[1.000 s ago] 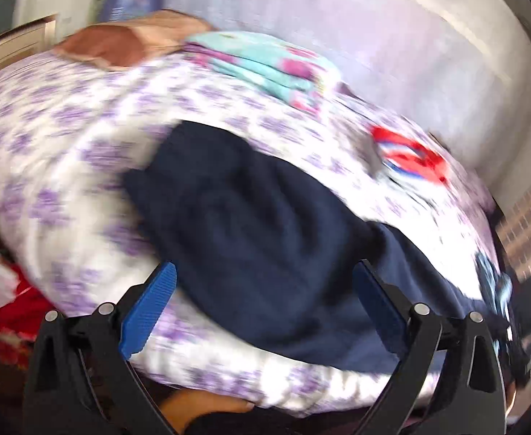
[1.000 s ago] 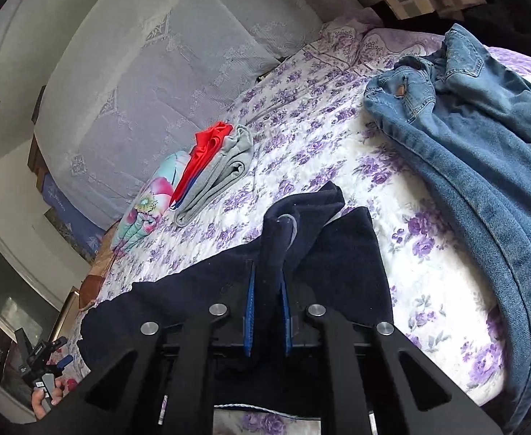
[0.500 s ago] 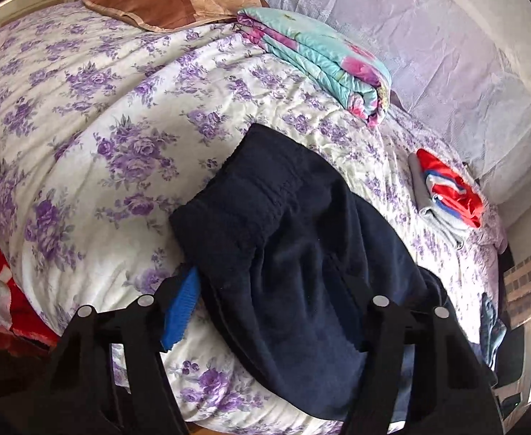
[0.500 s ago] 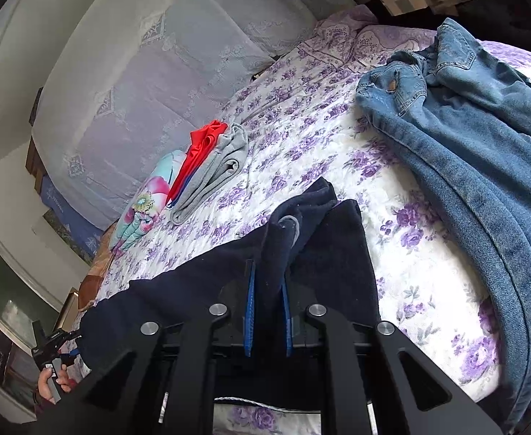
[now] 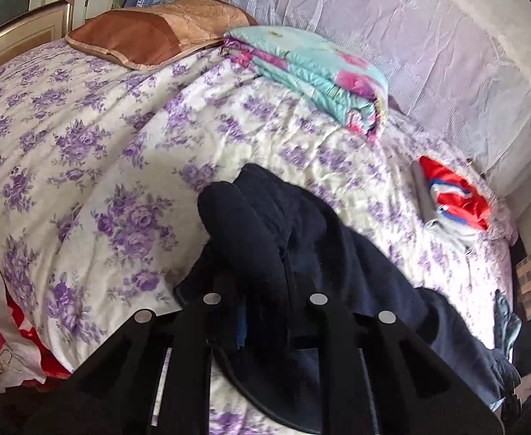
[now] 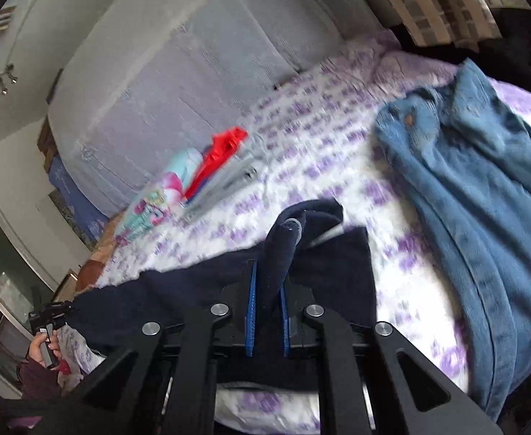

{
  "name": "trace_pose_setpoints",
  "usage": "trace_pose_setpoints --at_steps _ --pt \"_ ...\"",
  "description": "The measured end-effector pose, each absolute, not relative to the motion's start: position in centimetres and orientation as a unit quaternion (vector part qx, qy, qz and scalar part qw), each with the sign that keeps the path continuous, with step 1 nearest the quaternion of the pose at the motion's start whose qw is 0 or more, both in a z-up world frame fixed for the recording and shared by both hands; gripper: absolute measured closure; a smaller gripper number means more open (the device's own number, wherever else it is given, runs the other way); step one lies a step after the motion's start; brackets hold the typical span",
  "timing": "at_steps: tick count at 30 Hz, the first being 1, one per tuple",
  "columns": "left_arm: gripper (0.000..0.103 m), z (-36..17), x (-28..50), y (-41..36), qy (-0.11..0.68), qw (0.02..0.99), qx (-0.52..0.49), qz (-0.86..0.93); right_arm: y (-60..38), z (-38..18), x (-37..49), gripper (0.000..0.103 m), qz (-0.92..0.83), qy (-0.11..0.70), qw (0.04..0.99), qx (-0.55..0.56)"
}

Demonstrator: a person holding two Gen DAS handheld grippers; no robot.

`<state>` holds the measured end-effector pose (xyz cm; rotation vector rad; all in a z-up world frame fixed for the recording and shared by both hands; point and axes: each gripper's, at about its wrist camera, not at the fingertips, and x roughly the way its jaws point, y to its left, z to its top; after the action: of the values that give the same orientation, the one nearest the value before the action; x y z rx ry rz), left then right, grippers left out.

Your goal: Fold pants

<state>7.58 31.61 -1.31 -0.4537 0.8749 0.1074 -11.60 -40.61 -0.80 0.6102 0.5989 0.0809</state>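
Dark navy pants (image 5: 338,275) lie across the floral bedspread (image 5: 84,152), stretched between my two grippers. My left gripper (image 5: 262,311) is shut on one end of the pants, and the cloth bunches up between its fingers. My right gripper (image 6: 267,311) is shut on the other end of the navy pants (image 6: 193,290), and a fold stands up between its blue pads (image 6: 251,308). In the right wrist view the left gripper (image 6: 50,317) shows at the far left, held in a hand.
Blue jeans (image 6: 483,210) lie spread on the bed's right side. A folded teal floral blanket (image 5: 312,72), a brown pillow (image 5: 149,32) and a red and grey folded stack (image 5: 450,203) sit near the wall. The bed's front edge is just below both grippers.
My left gripper was open over the pants' end; it has moved in and shut on it. My right gripper stays shut on its end and has shifted slightly.
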Motion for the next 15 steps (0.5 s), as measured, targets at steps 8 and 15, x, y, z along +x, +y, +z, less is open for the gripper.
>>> trace_pose_setpoints --at_steps 8,15 --pt "0.084 -4.5 5.9 32.9 0.423 0.875 -0.228 0.055 -39.9 -4.2 -13.2 0.092 0.026 0.333 0.9 0.281" --pt "0.057 -3.3 2.7 33.3 0.432 0.867 -0.226 0.101 -39.7 -0.4 -14.4 0.053 -0.151 0.331 0.919 0.151"
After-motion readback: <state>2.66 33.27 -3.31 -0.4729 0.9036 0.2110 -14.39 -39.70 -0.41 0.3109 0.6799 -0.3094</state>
